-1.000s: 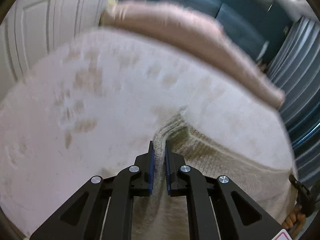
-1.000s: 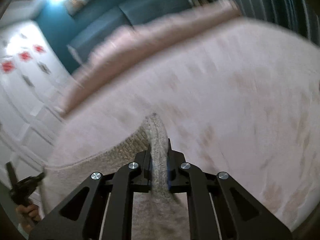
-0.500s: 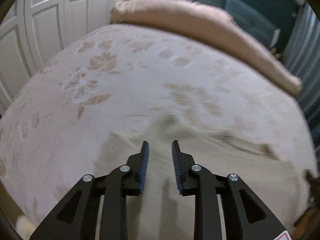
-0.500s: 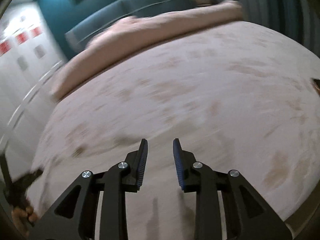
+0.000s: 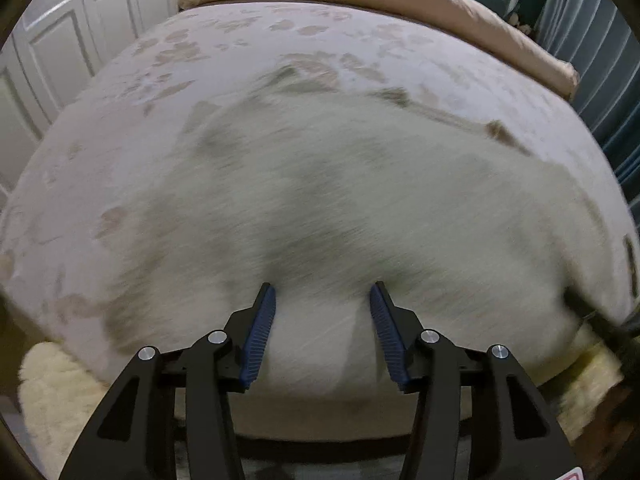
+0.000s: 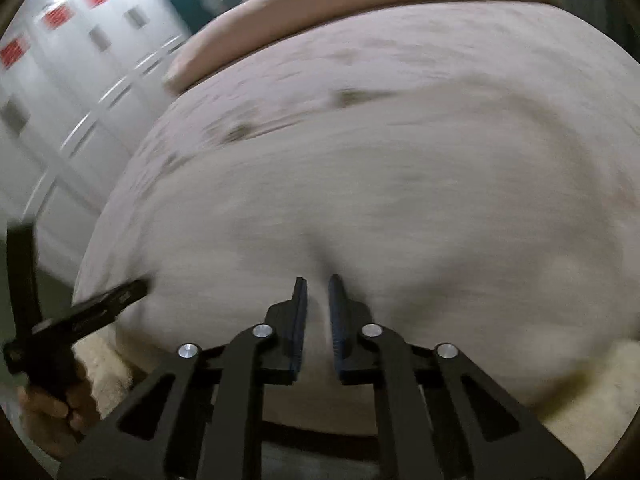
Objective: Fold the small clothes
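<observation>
Both of my claws are working over the cream knit garment (image 5: 340, 200) lying spread on the bed (image 5: 120, 128), with the folding seemingly barely begun: my left gripper (image 5: 322, 300) is opening empty while my right gripper (image 6: 318, 292) is closing, apparently pinching the garment's near edge

Cream knit garment (image 5: 340, 208) spread flat across bed, blurred.

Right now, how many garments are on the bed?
1: a cream knit garment lies spread over the near part of the bed, reaching its near edge. Both views are blurred, so a smaller piece could go unseen.
</observation>
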`<state>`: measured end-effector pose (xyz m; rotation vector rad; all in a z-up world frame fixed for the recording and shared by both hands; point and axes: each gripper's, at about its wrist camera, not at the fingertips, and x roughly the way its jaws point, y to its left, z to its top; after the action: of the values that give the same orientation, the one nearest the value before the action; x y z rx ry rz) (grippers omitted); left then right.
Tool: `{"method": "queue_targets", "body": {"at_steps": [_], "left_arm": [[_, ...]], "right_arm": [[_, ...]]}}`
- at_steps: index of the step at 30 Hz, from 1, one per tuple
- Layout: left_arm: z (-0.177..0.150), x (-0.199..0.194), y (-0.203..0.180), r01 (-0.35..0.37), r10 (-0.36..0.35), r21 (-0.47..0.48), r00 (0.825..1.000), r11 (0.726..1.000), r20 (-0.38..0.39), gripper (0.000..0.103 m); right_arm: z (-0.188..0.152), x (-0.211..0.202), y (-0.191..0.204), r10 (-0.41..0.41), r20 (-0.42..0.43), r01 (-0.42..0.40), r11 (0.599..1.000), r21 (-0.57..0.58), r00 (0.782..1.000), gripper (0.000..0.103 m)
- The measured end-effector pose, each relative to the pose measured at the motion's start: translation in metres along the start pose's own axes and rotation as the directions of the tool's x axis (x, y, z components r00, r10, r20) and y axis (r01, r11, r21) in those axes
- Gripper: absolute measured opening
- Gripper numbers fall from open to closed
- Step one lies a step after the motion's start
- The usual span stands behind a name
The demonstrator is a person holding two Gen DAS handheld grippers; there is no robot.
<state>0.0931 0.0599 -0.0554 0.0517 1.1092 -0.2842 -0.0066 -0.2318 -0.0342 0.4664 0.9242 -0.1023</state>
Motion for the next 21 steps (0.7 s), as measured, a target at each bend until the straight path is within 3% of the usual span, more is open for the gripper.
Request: {"method": "queue_targets", "body": {"at_steps": [2, 3, 4, 7, 8, 12, 15, 21], "left_arm": [[-0.008, -0.002, 0.009, -0.001, 0.001, -0.008, 1.000, 1.000, 0.001, 0.050], [-0.011, -0.003, 0.011, 0.000, 0.000, -0.009, 1.000, 1.000, 0.002, 0.050], [-0.016, -0.005, 0.012, -0.008, 0.008, -0.004, 1.000, 1.000, 0.005, 0.050], [-0.022, -0.006, 0.006, -0.044, 0.043, 0.026, 0.999, 0.999, 0.009, 0.050], [-0.024, -0.005, 0.004, -0.051, 0.051, 0.029, 0.999, 0.998, 0.008, 0.050], [-0.030, -0.003, 0.003, -0.071, 0.071, 0.030, 0.997, 0.997, 0.011, 0.050], [-0.033, 0.000, 0.008, -0.063, 0.063, 0.003, 0.998, 0.998, 0.000, 0.054], [-0.036, -0.001, 0.008, -0.068, 0.068, -0.001, 0.998, 0.998, 0.009, 0.054]], "right_arm": [[-0.004, -0.014, -0.024, -0.118, 0.019, 0.118, 0.993, 0.017, 0.993, 0.015], [-0.010, -0.020, -0.031, -0.214, 0.026, 0.214, 0.977, 0.010, 0.977, 0.015], [-0.013, -0.023, -0.037, -0.260, 0.027, 0.260, 0.966, 0.009, 0.965, 0.014], [-0.015, -0.034, -0.053, -0.192, 0.025, 0.188, 0.976, 0.111, 0.981, 0.015], [-0.016, -0.036, -0.052, -0.194, 0.038, 0.189, 0.976, 0.107, 0.980, 0.015], [-0.022, -0.028, -0.040, -0.203, 0.050, 0.201, 0.978, 0.054, 0.978, 0.035], [-0.018, -0.013, -0.037, -0.236, 0.014, 0.236, 0.972, 0.025, 0.972, 0.038], [-0.023, -0.015, -0.039, -0.206, 0.002, 0.206, 0.978, 0.040, 0.979, 0.042]]}}
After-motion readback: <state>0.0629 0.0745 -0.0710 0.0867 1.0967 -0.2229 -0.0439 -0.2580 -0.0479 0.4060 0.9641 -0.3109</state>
